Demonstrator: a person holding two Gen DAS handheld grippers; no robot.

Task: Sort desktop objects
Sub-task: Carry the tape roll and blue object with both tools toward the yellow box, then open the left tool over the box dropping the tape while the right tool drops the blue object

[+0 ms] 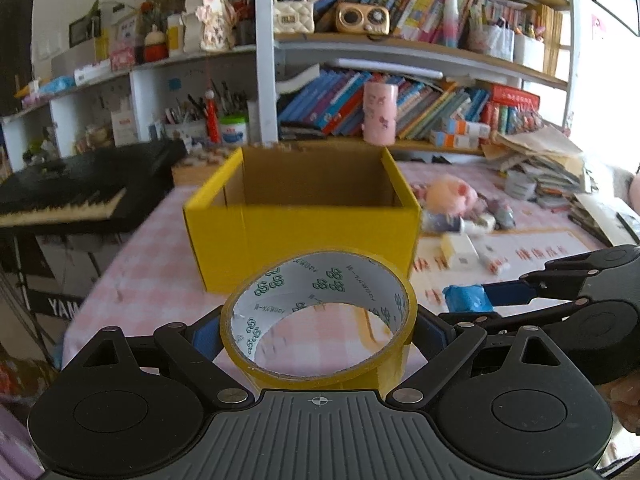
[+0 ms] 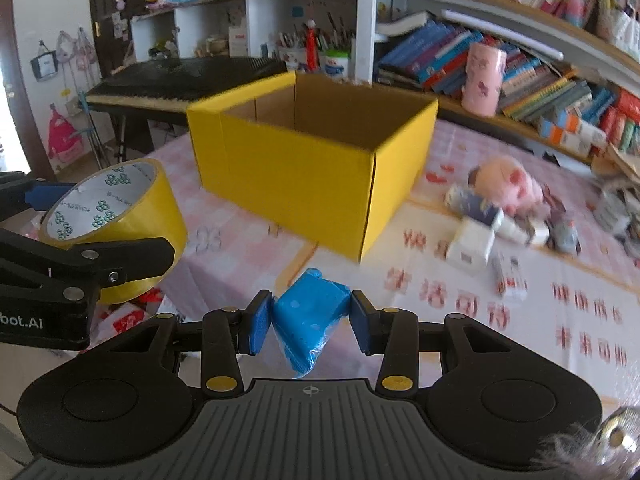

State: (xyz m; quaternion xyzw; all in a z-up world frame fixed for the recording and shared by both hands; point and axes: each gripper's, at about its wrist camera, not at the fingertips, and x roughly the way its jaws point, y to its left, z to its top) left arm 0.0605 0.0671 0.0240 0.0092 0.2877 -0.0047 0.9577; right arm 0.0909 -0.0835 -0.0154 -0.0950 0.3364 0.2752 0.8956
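While both grippers hang over the near side of the pink checked tablecloth (image 2: 248, 264), each carries 1 item.

Item 1: roll of yellow tape (image 1: 320, 320), clamped across its width between the wide-set blue pads of the left gripper (image 1: 319, 330); ring tilted, hollow core facing the lens. It sits close in front of the near wall of item 3.

Item 2: small blue wrapped packet (image 2: 308, 316), pinched by the narrow-set pads of the right gripper (image 2: 306, 318); lower end cut off behind the gripper body.

Item 3: yellow cardboard box (image 2: 296, 172), open-topped, standing on the cloth; floor of the interior hidden by its walls, contents not visible.

Open room: bare cloth lies between the box and both grippers, and along the box's left side up to the table edge (image 1: 100, 280), beyond which a black keyboard (image 1: 76, 196) stands close.

Obstructed: right of the box a blurred cluster, comprising 1 pink plush toy (image 2: 508, 184) and several small white boxes (image 2: 472, 246), count unclear; printed red characters unreadable. Bookshelves (image 1: 400, 100) close the far side.
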